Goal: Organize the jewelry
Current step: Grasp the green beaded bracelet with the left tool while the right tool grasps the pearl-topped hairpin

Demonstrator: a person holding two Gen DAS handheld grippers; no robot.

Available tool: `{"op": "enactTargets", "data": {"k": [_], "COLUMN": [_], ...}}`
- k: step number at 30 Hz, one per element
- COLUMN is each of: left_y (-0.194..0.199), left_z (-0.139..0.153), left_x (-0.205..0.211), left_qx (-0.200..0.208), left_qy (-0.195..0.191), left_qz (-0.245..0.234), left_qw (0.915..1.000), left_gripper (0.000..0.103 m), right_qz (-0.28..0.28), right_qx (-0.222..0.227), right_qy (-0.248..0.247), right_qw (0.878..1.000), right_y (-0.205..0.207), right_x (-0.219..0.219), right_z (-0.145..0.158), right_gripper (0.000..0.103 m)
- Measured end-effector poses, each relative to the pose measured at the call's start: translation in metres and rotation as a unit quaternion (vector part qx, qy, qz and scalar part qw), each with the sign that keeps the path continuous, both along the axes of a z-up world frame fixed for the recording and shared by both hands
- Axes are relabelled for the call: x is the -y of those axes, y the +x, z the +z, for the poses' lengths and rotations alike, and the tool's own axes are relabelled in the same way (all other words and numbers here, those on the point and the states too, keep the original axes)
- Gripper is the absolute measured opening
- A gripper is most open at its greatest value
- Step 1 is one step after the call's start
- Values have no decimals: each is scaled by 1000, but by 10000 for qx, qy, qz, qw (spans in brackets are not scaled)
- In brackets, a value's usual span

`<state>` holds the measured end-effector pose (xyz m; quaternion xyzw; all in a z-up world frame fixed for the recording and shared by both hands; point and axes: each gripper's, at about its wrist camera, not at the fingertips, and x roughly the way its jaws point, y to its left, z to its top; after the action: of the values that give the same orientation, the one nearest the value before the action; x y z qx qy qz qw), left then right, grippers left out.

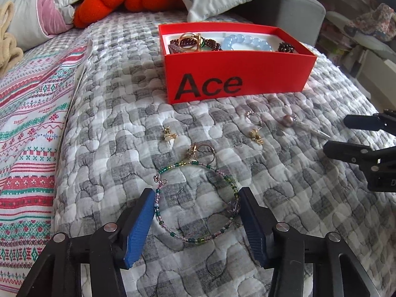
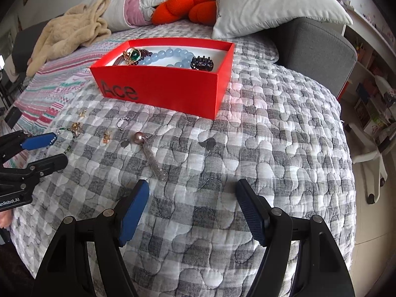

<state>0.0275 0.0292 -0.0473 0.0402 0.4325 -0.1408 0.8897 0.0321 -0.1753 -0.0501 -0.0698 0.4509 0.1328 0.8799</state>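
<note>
Left claw (image 1: 195, 193) agape – straddling beaded bracelet (image 1: 198, 200).

Red box (image 1: 237, 74) w/ black "Ace", pale-blue beads (image 1: 247, 42), grey-white check quilt (image 1: 123, 123), green-pink bead bracelet (image 1: 198, 200).

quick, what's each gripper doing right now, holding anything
Left gripper: open, straddling the beaded bracelet on the quilt, not gripping it.
Right gripper: open, holding nothing.

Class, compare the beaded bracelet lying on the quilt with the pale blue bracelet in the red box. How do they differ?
The green-and-pink seed-bead bracelet has tiny mixed-colour beads; the pale blue round-bead bracelet has large single-colour beads. The first lies on the grey checked quilt between the open left gripper's fingers; the second sits inside the red box. Both are beaded loops.
</note>
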Motion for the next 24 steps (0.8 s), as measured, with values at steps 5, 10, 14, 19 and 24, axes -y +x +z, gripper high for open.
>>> {"op": "enactTargets", "data": {"k": [5, 10, 14, 19, 24], "left_y": [0, 0, -1, -4, -5], "left_z": [3, 8, 12, 15, 14], "left_x": [-8, -16, -20, -21, -22], "left_qx": [-34, -62, -32, -9, -41], "left_qy": [-69, -140, -209, -219, -220], "left_qz": [120, 267, 317, 321, 346], "left_qw": [9999, 9995, 9993, 9992, 9992], "left_gripper": [58, 58, 58, 58, 58], "right_qz": [145, 254, 383, 706, 872], "right_qx": [32, 39, 43, 3, -51], "right_qy": [-59, -64, -41, -12, 37], "right_qw": [9999, 9996, 9992, 9975, 9962], "right_y": [2, 6, 10, 13, 13], "right_x": [-7, -13, -24, -36, -40], "right_z": [0, 0, 0, 1, 1], "right_gripper": [75, 75, 65, 36, 10]}}
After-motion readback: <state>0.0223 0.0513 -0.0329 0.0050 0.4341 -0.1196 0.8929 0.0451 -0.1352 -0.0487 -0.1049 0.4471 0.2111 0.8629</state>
